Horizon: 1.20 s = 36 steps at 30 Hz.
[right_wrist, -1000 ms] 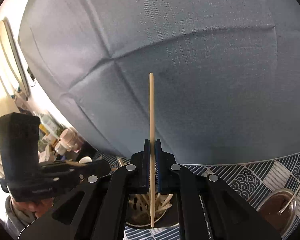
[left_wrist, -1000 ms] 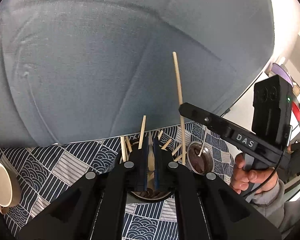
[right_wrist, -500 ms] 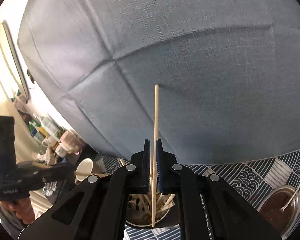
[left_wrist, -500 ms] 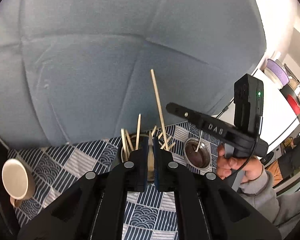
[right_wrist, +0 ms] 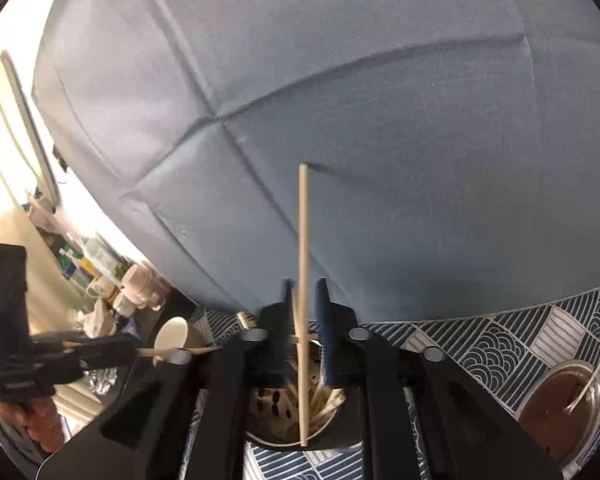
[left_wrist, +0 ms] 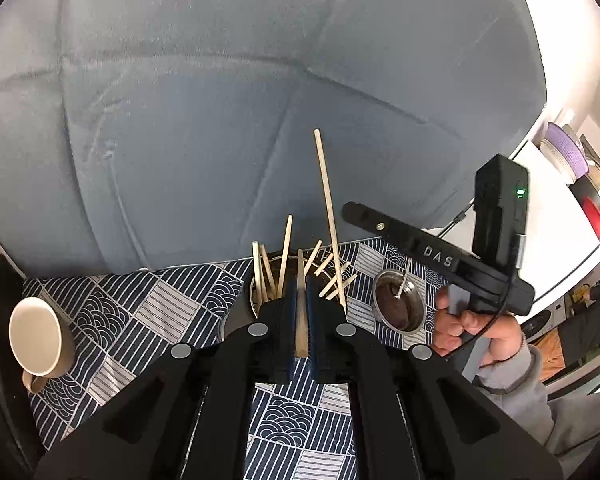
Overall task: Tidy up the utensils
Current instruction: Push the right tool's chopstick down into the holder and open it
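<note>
Right tool (right_wrist: 303, 334) has just been opening, and its jaws now stand apart on both sides of the long stick (right_wrist: 303, 280). No pad presses the stick any more. The stick stands almost straight up, with its low end in the metal cup (right_wrist: 288, 420) among the other sticks. Left tool (left_wrist: 301, 320) is shut tight on a short flat stick (left_wrist: 300, 312) and hangs above the same cup (left_wrist: 256, 288) on the table (left_wrist: 140, 312).

To do this step well, I think the right tool should open a bit more, then lift straight back, so a pad does not drag the long stick out or tip the cup. The left tool should wait its turn, then lower its stick in, away from the long one.
</note>
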{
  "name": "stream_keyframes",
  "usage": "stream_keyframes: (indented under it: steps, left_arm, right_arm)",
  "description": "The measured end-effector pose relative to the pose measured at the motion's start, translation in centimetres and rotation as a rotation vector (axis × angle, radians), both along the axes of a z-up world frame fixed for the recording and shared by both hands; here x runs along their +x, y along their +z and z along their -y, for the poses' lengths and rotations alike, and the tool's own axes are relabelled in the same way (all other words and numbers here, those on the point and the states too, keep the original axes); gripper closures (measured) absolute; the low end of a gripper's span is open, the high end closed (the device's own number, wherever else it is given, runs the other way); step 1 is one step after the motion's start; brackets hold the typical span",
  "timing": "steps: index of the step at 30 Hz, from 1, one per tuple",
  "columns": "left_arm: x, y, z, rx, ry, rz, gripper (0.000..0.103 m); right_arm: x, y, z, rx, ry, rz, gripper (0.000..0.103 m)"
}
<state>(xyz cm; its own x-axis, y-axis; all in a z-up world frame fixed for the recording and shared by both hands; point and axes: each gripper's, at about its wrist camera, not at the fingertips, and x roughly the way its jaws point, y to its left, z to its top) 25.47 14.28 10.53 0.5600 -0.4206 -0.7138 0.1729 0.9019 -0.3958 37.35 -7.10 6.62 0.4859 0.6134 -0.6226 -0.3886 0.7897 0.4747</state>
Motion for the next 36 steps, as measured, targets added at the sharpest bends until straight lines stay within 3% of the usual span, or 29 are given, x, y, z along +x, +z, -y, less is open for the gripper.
stream_keyframes:
  steps: [1, 4, 6, 8, 11, 14, 20, 29, 36]
  left_arm:
    - [0.0, 0.2, 0.1, 0.002, -0.002, 0.000, 0.098]
    - [0.2, 0.6, 0.1, -0.003, -0.006, -0.006, 0.098]
    - [0.2, 0.9, 0.1, 0.010, -0.005, -0.011, 0.098]
    - [0.0, 1.2, 0.2, 0.028, -0.016, -0.013, 0.098]
    - [-0.4, 1.6, 0.4, 0.056, -0.030, -0.021, 0.098]
    - [-0.8, 1.6, 0.6, 0.094, -0.048, -0.044, 0.098]
    - [-0.6, 0.8, 1.7, 0.211, -0.102, -0.118, 0.098]
    - [1.1, -1.9, 3.7, 0.261, -0.140, -0.186, 0.098]
    - [1.9, -2.7, 3.5, 0.264, -0.117, -0.201, 0.098]
  right_arm:
    - [0.1, -0.2, 0.0, 0.003, -0.004, -0.006, 0.047]
    - [0.3, -0.6, -0.6, 0.004, 0.002, 0.016, 0.047]
    - [0.9, -1.2, -1.4, -0.034, 0.005, 0.006, 0.057]
    - [1.7, -1.9, -1.8, -0.026, 0.024, -0.034, 0.090]
    - [2.4, -2.6, -1.8, -0.005, 0.015, -0.074, 0.098]
    - [2.1, -2.5, -1.2, 0.058, -0.002, -0.058, 0.098]
    - [0.5, -0.5, -0.6, 0.218, 0.027, 0.111, 0.098]
    - [-0.4, -3.3, -1.0, 0.157, 0.018, 0.112, 0.098]
    - [-0.8, -3.9, -0.8, 0.184, -0.009, 0.149, 0.096]
